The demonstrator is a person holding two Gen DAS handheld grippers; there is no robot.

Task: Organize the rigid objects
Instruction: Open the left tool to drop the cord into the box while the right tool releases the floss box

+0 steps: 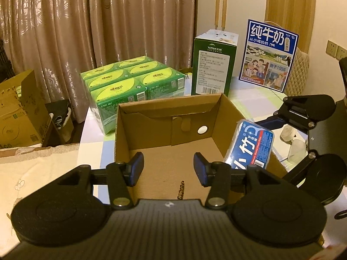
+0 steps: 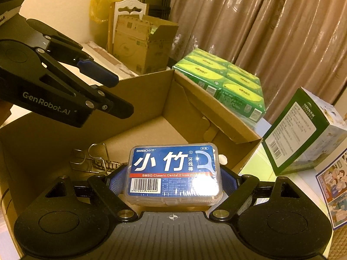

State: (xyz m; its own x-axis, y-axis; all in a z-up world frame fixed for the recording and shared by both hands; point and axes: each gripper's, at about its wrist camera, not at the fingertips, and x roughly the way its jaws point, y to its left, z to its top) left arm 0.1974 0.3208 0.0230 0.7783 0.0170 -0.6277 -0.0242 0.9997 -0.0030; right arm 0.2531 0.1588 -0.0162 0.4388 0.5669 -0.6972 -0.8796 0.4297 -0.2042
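My right fingers (image 2: 173,178) clamp one floss box (image 2: 173,171) over one cardboard box (image 1: 149,130) on the pale tabletop (image 1: 95,130), my left fingers (image 1: 168,169) part-open, empty; far: one tissue pack (image 1: 130,80), two cartons, brown curtains (image 1: 108,21).

We see warm, yellowish indoor light, fairly dim overall in both wrist views. A bright glare patch sits on the plastic wrap of the floss box (image 2: 174,171), washing out its lower right print. We note soft sheen on the curtain (image 1: 91,21) folds. The cardboard box (image 1: 173,117) interior is shaded, darker along its near wall in the right wrist view. Shadows are soft, no hard edges. Fisheye bending is strong: straight lines bow toward the rims, and the corners go black. The black gripper bodies at the bottom read dark and low in detail. Focus is acceptable mid-frame, a little soft with grain, and small print is hard to read.
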